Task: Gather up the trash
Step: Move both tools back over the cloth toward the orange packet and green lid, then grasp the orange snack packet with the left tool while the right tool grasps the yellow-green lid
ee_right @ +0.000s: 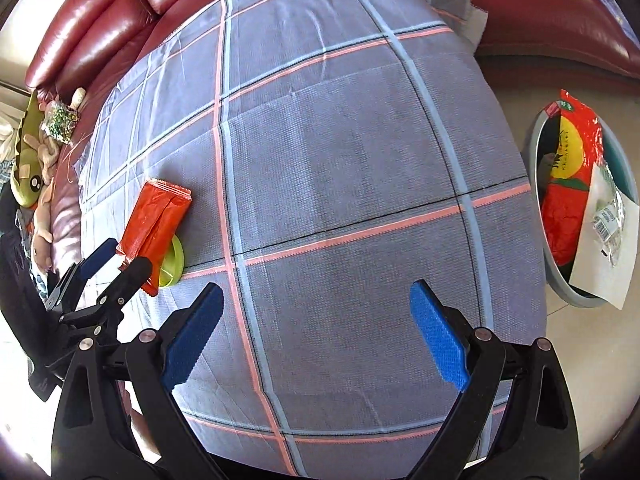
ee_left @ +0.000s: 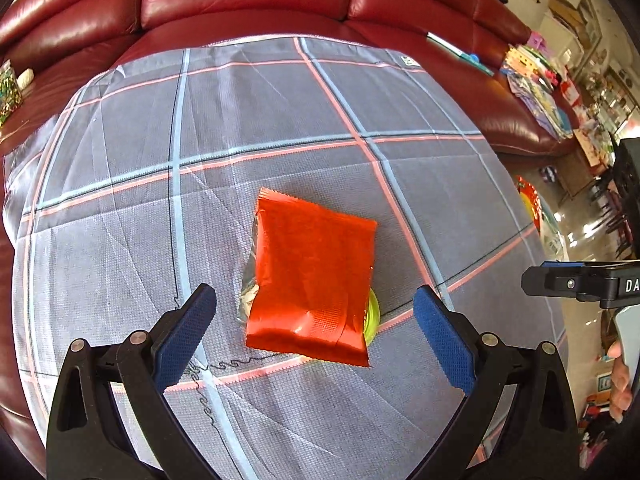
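An orange-red foil wrapper (ee_left: 312, 276) lies flat on the checked grey cloth (ee_left: 240, 128) that covers the surface, resting partly over a yellow-green round lid (ee_left: 373, 316) and a scrap of silver foil (ee_left: 247, 300) that peek out from under its edges. The left tool (ee_left: 314, 334) hangs just above it, released, its blue-padded fingers spread wide to either side of the wrapper's near end and not touching it. The right tool (ee_right: 316, 334) is likewise spread and holds nothing, over bare cloth well apart from the wrapper. Off the surface's right edge stands a grey bin (ee_right: 538, 216) on the floor, already holding a red-and-yellow bag (ee_right: 568, 184) and a clear packet with a barcode label (ee_right: 606, 216); their print is too small to read. So part of the collecting looks done, while the wrapper, lid and foil remain. The letters "DA" show on the right tool's body in the left view.
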`<act>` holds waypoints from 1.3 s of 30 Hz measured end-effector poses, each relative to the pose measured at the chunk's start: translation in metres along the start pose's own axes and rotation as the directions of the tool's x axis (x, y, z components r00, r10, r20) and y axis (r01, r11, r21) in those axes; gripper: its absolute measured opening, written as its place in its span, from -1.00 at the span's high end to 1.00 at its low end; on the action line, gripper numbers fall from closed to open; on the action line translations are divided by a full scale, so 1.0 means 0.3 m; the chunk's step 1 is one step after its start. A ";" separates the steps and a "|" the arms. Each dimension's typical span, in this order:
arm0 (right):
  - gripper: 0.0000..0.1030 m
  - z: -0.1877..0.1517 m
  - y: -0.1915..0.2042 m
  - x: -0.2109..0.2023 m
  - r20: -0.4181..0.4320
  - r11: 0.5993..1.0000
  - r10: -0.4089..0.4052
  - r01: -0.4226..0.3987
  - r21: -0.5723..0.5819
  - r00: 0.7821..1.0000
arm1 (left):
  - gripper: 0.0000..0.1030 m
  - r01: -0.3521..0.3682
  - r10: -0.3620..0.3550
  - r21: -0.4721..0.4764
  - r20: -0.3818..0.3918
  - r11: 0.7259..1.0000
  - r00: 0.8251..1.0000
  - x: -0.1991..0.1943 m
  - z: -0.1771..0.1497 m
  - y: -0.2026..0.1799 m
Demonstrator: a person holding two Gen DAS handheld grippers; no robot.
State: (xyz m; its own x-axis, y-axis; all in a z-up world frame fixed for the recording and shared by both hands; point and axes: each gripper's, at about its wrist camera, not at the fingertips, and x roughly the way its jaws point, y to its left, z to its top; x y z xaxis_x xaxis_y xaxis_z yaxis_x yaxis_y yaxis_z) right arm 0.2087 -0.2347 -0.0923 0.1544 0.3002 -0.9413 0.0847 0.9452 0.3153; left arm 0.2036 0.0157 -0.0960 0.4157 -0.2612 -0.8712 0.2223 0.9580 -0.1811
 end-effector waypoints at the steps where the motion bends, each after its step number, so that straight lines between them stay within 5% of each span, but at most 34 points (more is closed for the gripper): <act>1: -0.74 0.003 0.006 0.005 -0.002 1.000 0.000 0.000 -0.002 1.000 | -0.91 0.003 -0.003 0.002 -0.004 1.000 1.000 0.007 0.002 0.004; 16: -0.74 0.033 0.076 0.065 -0.026 1.000 -0.011 0.010 -0.021 1.000 | -0.41 0.008 -0.008 0.039 -0.025 0.999 1.000 0.061 0.014 0.004; 23: -0.74 0.043 0.131 0.090 -0.033 0.999 -0.009 0.007 -0.047 0.999 | 0.37 0.028 -0.029 0.060 0.014 0.998 0.999 0.026 0.011 -0.006; 39: -0.74 -0.013 0.439 0.170 0.010 0.964 -0.018 0.020 -0.264 1.000 | 0.39 0.026 -0.020 -0.118 0.058 0.993 0.998 -0.131 -0.142 0.227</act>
State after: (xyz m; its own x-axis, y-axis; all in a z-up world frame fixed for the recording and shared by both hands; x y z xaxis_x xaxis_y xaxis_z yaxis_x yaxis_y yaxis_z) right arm 0.2241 -0.0944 -0.0994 0.1630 0.2815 -0.9456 -0.1754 0.9514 0.2530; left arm 0.1649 0.0963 -0.0937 0.4621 -0.2863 -0.8393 0.1274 0.9581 -0.2567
